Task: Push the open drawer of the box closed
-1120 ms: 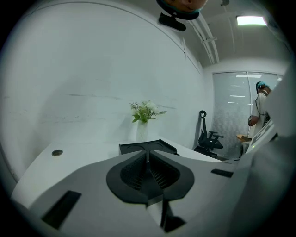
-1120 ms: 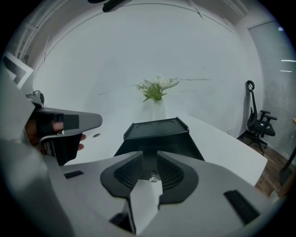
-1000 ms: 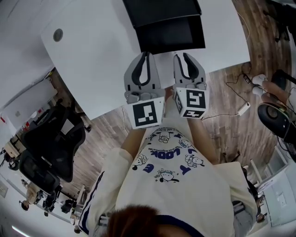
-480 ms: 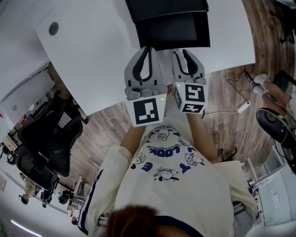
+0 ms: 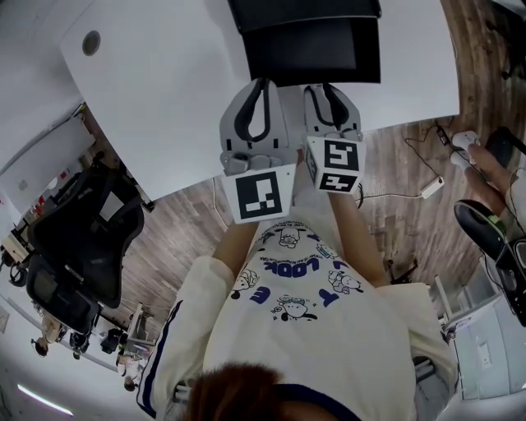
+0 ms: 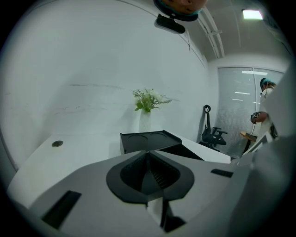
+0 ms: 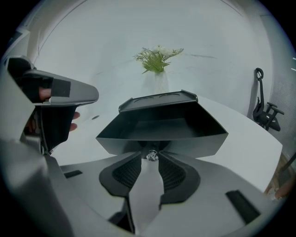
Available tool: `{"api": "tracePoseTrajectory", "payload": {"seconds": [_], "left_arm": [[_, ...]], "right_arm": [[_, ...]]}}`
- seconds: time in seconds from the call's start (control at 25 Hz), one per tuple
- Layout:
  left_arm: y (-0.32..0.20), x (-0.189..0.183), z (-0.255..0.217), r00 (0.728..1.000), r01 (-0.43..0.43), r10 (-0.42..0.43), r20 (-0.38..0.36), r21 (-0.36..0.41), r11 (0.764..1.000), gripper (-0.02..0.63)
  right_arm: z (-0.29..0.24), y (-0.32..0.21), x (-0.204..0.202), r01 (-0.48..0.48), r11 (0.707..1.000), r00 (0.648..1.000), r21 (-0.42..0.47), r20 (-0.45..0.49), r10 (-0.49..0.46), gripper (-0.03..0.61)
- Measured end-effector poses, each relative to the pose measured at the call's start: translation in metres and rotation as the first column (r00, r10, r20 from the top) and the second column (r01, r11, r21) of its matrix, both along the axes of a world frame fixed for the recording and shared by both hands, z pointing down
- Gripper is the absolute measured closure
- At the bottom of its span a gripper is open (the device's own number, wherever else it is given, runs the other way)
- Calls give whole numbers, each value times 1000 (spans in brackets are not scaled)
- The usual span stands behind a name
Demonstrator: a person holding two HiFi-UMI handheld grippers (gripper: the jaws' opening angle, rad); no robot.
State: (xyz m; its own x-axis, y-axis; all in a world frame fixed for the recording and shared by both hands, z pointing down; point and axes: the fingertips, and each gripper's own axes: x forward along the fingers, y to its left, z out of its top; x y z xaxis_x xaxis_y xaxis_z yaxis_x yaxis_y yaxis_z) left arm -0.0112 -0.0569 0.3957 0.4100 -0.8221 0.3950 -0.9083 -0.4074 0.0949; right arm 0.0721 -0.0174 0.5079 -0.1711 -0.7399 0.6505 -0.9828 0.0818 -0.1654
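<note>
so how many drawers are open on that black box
1: the drawer pulled out of the front of the box, toward the camera in the right gripper view. The box's other sides are hidden, so there may be more.

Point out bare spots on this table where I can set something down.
Widest free patch: the table left of the box, between the cable hole and the near edge. A narrower strip right of the drawer, to the table's right edge. Crowded: before the drawer, where left tool and right tool sit; the right's jaws have just been opening, knob between them.
</note>
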Motion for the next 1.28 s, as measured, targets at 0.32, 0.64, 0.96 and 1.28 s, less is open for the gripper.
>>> {"api": "tracePoseTrajectory", "payload": {"seconds": [0.32, 0.64, 0.96, 1.28], "left_arm": [[-2, -4, 5, 1000, 9, -9, 1, -15, 1000, 583], [-5, -4, 6, 1000, 17, -17, -6, -20, 1000, 583], [-8, 0, 5, 1000, 15, -15, -9, -25, 1000, 583], [-14, 3, 3, 1000, 27, -28, -14, -24, 999, 583]], "right_arm": [[8, 0, -2, 7, 1000, 1000, -24, 1, -7, 473], [9, -1, 0, 15, 1000, 1000, -26, 6, -15, 491], [10, -1, 4, 16, 999, 1000, -38, 10, -16, 491], [11, -1, -1, 52, 997, 998, -59, 25, -50, 492]]}}
